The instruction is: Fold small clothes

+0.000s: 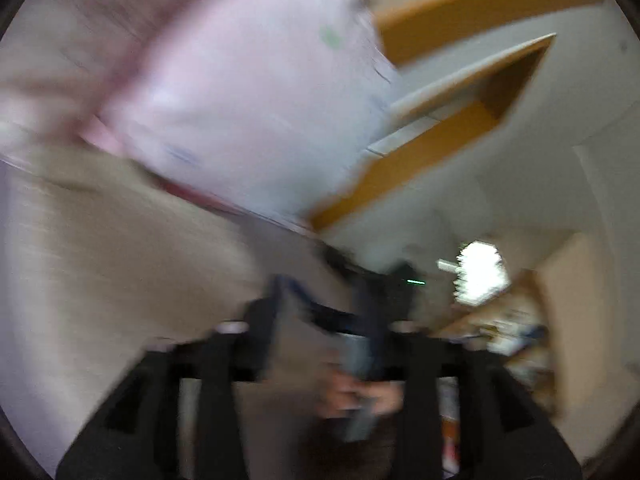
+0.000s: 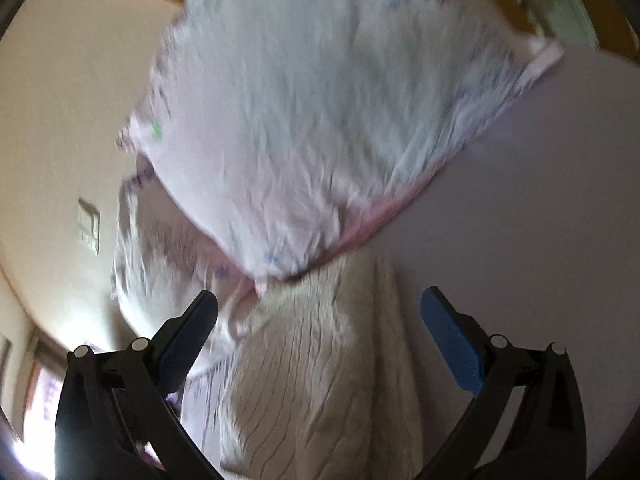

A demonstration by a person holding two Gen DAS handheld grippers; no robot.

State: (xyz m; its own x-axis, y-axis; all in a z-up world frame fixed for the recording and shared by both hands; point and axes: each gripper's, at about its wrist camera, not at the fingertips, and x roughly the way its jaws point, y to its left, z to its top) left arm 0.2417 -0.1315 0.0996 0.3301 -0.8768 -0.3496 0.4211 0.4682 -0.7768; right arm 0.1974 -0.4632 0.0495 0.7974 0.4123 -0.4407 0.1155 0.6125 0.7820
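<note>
Motion blurs both views. Your right tongs [image 2: 320,320] gape wide, gripping nothing; the left tongs' [image 1: 320,320] opening you cannot tell. Steady yourself, then pinch the pale pink printed cotton garment [image 2: 320,120] at its hem, above the cream ribbed knit [image 2: 304,380].

The left wrist camera looks along its fingers, tilted, and the view is much blurred. The pale printed cloth [image 1: 248,92] fills the 11 o'clock part, some way off; a wall and an orange door frame [image 1: 404,160] are at 2 o'clock. The right wrist camera looks at the same cloth [image 2: 320,108] from very near, at 12 o'clock. Both views share this cloth.
</note>
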